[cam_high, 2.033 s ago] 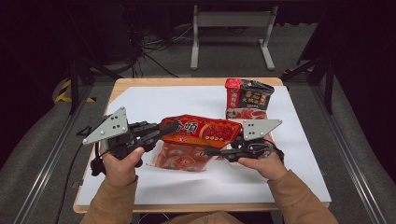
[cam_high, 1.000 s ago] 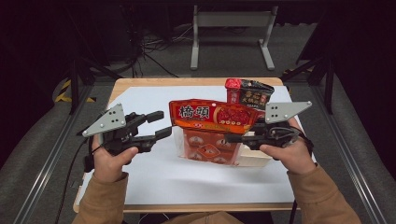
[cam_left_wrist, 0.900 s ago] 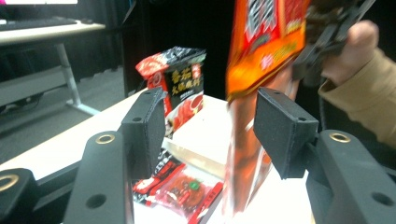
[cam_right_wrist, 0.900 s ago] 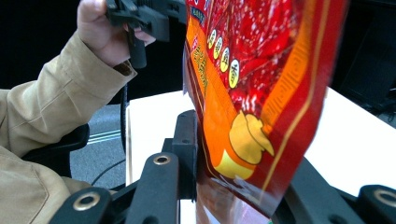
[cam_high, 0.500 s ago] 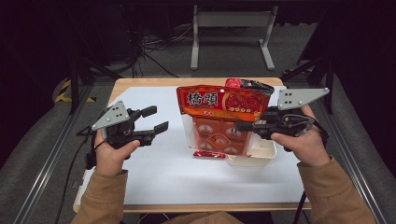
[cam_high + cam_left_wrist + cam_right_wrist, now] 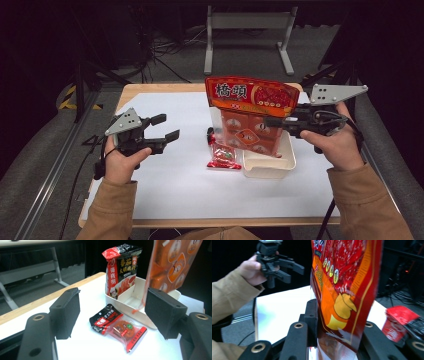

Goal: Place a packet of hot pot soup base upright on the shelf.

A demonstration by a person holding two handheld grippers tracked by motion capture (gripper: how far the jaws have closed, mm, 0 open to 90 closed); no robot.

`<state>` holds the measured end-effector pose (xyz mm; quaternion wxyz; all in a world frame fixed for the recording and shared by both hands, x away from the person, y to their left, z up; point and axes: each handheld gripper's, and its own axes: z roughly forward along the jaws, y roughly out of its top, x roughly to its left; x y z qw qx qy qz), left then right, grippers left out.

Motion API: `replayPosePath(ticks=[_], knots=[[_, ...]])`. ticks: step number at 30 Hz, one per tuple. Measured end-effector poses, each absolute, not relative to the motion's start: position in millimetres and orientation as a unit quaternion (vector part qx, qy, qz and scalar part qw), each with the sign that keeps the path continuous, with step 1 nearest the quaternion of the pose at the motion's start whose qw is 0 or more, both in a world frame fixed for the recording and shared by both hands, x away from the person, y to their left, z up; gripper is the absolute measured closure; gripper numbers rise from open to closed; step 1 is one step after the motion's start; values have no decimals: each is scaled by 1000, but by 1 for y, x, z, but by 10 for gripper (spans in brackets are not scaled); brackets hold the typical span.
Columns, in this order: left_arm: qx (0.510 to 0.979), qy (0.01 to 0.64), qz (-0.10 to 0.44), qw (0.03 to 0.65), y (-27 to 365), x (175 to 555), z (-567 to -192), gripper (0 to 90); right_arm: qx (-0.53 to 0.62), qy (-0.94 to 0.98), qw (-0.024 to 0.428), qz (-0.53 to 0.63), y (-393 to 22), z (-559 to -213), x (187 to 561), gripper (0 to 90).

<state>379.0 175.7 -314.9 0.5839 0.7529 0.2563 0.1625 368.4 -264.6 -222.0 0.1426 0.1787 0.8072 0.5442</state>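
Overhead light lit my white table (image 6: 165, 185) evenly, leaving the surrounding room dark. My orange bag (image 6: 342, 285) looked blurred up close, with glare on its glossy film.

Two small packets (image 6: 222, 152) lie on the worktop (image 6: 165, 185) just left of the tray (image 6: 270, 167); a pouch (image 6: 121, 267) stands seemingly inside it.

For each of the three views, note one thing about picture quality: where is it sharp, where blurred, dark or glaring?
High view: the white table sheet is evenly lit, the room behind dark. Left gripper view: the two small sachets are sharp, while the near jaws are soft and the orange pouch is slightly blurred. Right gripper view: that pouch, clamped in the right gripper, is blurred, with a dark background.
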Motion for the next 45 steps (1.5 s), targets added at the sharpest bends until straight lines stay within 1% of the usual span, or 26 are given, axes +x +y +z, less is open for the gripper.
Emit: replayPosePath(ticks=[17,27,45], knots=[[765,261,148,569,165,386,-326,252,219,787,182,547,-287,-229,380,717],[773,258,137,563,158,389,-333,242,244,766,202,559,-297,-242,386,717],[776,260,136,559,157,392,-337,244,279,745,227,562,-306,-266,394,718]])
